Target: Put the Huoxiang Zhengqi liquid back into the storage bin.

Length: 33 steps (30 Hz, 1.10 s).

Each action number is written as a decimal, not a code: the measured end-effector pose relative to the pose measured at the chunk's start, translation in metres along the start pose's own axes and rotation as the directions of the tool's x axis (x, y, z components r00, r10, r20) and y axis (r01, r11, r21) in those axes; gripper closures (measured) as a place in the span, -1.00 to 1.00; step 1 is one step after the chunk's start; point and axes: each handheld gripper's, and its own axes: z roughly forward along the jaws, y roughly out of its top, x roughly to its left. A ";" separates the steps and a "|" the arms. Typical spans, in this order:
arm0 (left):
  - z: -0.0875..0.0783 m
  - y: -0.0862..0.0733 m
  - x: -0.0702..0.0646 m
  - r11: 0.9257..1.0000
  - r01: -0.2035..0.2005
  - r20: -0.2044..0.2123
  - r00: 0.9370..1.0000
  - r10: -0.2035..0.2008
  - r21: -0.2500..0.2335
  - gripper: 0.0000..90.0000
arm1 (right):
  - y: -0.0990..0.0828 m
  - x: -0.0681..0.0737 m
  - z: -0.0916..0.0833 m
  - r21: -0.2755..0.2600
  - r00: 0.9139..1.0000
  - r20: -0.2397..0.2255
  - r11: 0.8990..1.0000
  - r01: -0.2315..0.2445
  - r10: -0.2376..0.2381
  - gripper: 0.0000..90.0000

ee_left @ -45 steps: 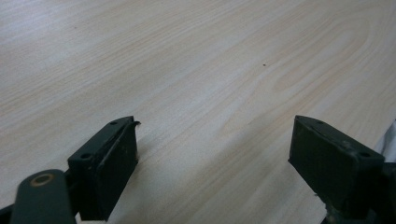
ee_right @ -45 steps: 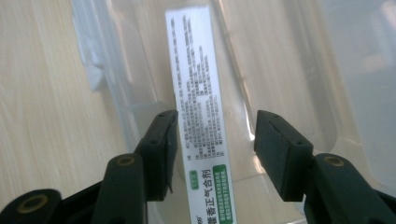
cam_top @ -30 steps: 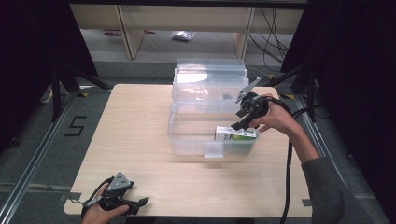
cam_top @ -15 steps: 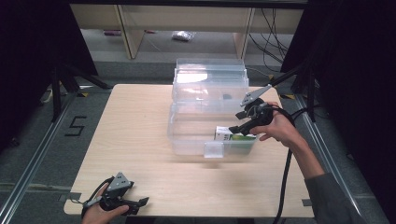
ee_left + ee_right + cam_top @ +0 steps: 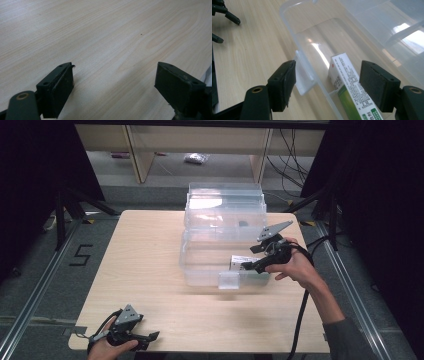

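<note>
Wooden table (image 5: 150, 270), dark curtains either side, shelving behind. Clear plastic bin (image 5: 200, 265) sits mid-table, lid hinged up at its far side. Landmark = the bin. White-and-green carton (image 5: 239, 263) lies flat on the bin floor, against the front wall toward the bin's right end; small latch tab (image 5: 229, 280) sticks out of that front wall just left of it. Right gripper (image 5: 260, 264) hovers over the bin's right end, just above the carton, jaws spread and empty. In the right gripper view the carton (image 5: 352, 87) lies below and between the jaws, nearer the right-hand one, while the bin's front wall and latch cross nearer the left-hand one. Carton's long axis runs roughly along the gripper's line of sight, so the jaws straddle its narrow width. Left gripper (image 5: 145, 337) is well clear of the bin at the table's near-left corner, jaws apart on bare wood (image 5: 112, 37), holding nothing. Right hand is clearly the nearer one. Likely risk if it descends: left-hand jaw catching the bin wall.
</note>
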 end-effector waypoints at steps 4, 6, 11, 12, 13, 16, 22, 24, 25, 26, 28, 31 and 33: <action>0.000 0.000 -0.001 1.000 0.017 0.012 1.000 -0.017 -0.015 -0.67 | -0.004 0.002 0.003 0.013 1.000 -0.014 1.000 0.006 -0.005 -0.32; 0.001 0.000 -0.001 1.000 0.017 0.014 1.000 -0.017 -0.014 -0.67 | -0.006 0.004 0.005 0.011 1.000 -0.014 1.000 0.008 -0.008 -0.33; 0.001 0.000 -0.001 1.000 0.018 0.010 1.000 -0.018 -0.004 -0.67 | -0.008 0.010 0.006 0.011 1.000 -0.021 1.000 -0.006 0.007 -0.33; 0.001 0.000 -0.001 1.000 0.018 0.010 1.000 -0.018 -0.004 -0.67 | -0.008 0.010 0.006 0.011 1.000 -0.021 1.000 -0.006 0.007 -0.33; -0.001 0.000 0.000 1.000 0.001 0.015 1.000 -0.001 0.008 -0.67 | -0.009 0.011 0.008 0.009 0.999 -0.036 1.000 -0.007 0.007 -0.34; 0.001 0.000 -0.002 1.000 0.019 0.012 1.000 -0.019 -0.018 -0.67 | -0.012 0.017 0.009 0.006 0.999 -0.027 1.000 -0.027 0.027 -0.34; 0.000 0.000 -0.002 1.000 0.020 0.011 1.000 -0.020 -0.015 -0.67 | -0.015 0.021 0.013 -0.012 0.999 -0.032 1.000 -0.014 0.014 -0.35; 0.000 0.000 -0.002 1.000 0.021 0.011 1.000 -0.021 -0.016 -0.67 | -0.016 0.023 0.014 -0.018 0.999 -0.032 1.000 -0.017 0.016 -0.36; 0.000 0.000 -0.002 1.000 0.021 0.012 1.000 -0.020 -0.017 -0.67 | -0.017 0.025 0.013 -0.009 0.999 -0.032 1.000 -0.023 0.023 -0.36; 0.000 0.000 -0.002 1.000 0.017 0.012 1.000 -0.017 -0.014 -0.67 | -0.018 0.024 0.014 -0.014 0.999 -0.030 1.000 -0.010 0.009 -0.36; 0.000 0.000 -0.002 1.000 0.018 0.011 1.000 -0.018 -0.014 -0.67 | -0.020 0.028 0.015 -0.011 0.999 -0.037 0.999 -0.031 0.031 -0.37; 0.000 0.000 -0.002 1.000 0.020 0.011 1.000 -0.020 -0.016 -0.67 | -0.024 0.031 0.016 -0.011 0.998 -0.040 0.999 -0.039 0.039 -0.39; 0.000 0.000 -0.002 1.000 0.016 0.011 1.000 -0.016 -0.014 -0.67 | -0.026 0.032 0.017 -0.015 0.999 -0.036 0.999 -0.035 0.034 -0.39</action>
